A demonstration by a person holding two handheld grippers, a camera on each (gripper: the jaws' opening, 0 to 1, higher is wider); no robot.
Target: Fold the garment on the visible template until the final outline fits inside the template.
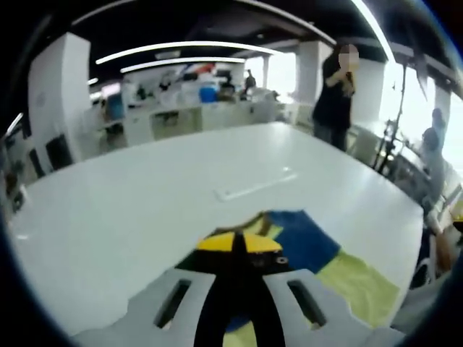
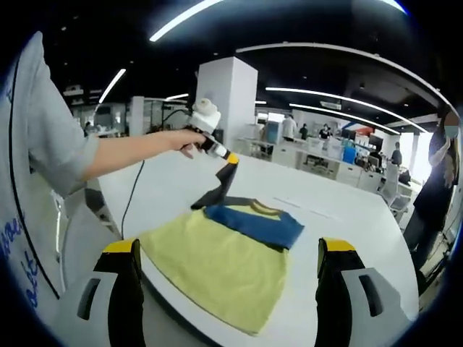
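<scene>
**Ana:** Tongs first: in the left gripper view the left tongs point(image 1: 239, 249) are pinched together on a dark sleeve of the shirt point(image 1: 307, 246), which lies on the white desk point(image 1: 145, 202) just ahead of them.

**Ben:** And in the right gripper view?

**Ana:** The right tongs point(image 2: 230, 271) stand wide apart, holding nothing, above the near hem. The left tongs point(image 2: 230, 160) come in from the left in a person's hand point(image 2: 184, 139), lifting that sleeve off the desk point(image 2: 325, 210).

**Ben:** So which step?

**Ana:** I'd say the sleeve fold is under way. Next, carry the sleeve in over the body and lay it flat.

**Ben:** Which way does the shirt point?

**Ana:** Its long axis runs from the yellow hem nearest the right tongs to the blue shoulders and collar at the far end. I can't make out a template.
</scene>
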